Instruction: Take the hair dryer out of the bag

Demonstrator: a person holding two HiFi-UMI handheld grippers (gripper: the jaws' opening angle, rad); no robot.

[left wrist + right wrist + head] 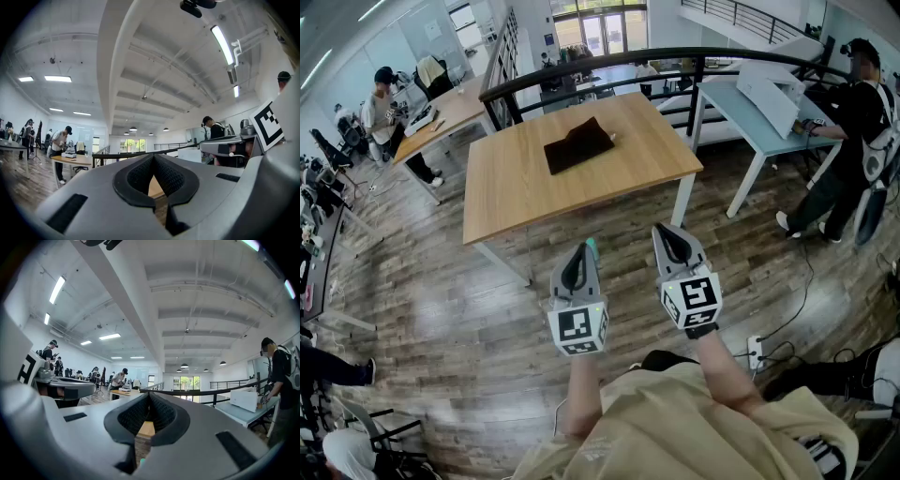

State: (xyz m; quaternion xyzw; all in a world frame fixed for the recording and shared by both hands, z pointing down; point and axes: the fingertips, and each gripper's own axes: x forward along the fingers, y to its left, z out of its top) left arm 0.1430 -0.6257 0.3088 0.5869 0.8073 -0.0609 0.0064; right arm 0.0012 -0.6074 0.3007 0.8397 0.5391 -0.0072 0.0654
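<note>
Only the head view showed the task's thing: a dark bag point(578, 145) lay flat on the wooden bench point(516, 192), toward its far side. The hair dryer itself was not visible in any view. In that view you held both claws level over the plank floor point(441, 309), well short of the bench's near edge. The left claw point(583, 249) and right claw point(667, 231) were side by side but apart.

The left gripper view gave what the head view could not. The left claw point(153, 159) had its tips pressed together with nothing pinched. Only a sliver of bench top point(156, 188) showed through the hollow behind the dark pads point(138, 176). At the right edge of that view was the right claw point(234, 146), seen from the side.

The right gripper view showed the same for the right claw point(148, 398): tips together, empty, bench wood point(146, 428) framed between its pads point(132, 414). The left claw point(65, 389) sat at the left edge of that view. Neither gripper view caught the bag. Both looked across to the black railing point(220, 391) and the ceiling lights.
</note>
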